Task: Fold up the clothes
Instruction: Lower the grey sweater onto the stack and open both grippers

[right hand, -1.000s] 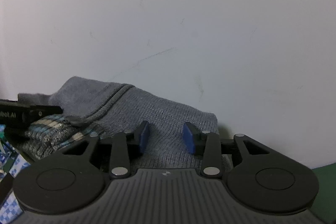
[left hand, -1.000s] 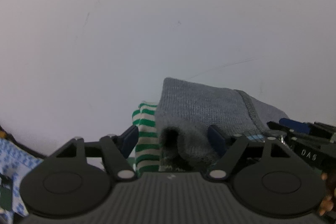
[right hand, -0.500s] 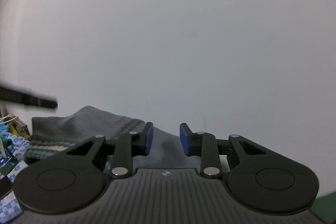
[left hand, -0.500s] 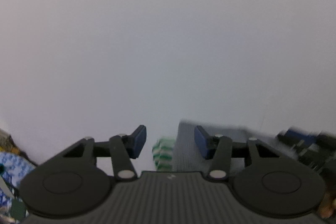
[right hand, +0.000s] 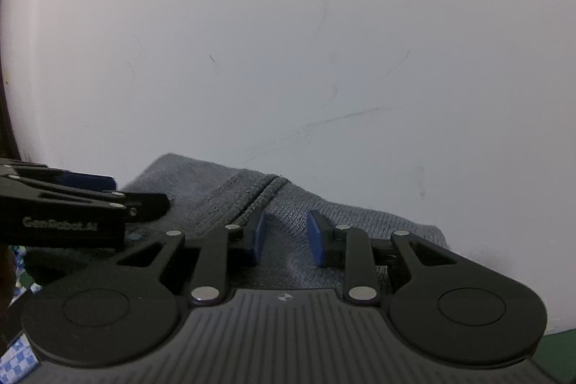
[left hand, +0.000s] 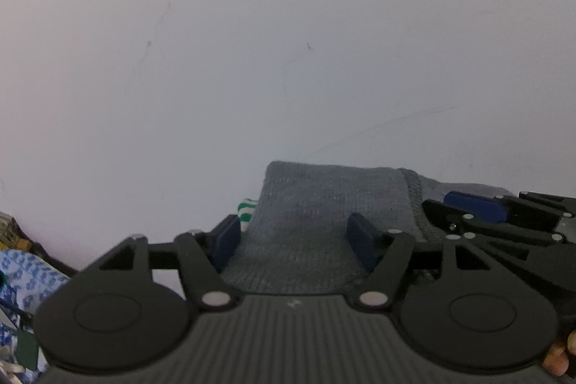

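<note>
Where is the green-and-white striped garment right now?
Only the left wrist view shows it: a sliver of the striped garment peeks out beside the left edge of the grey knit sweater, just beyond the left tongs' left finger.

Grey knit sweater (left hand: 324, 215) folded flat on white surface, ribbed seam on top, green-striped garment (left hand: 246, 208) beneath

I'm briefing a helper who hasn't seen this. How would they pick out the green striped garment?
Start at the white wall, then drop to the grey knit sweater before it. At the sweater's left edge, just above the left gripper, peeks the green-and-white striped garment, the only striped piece there.
</note>
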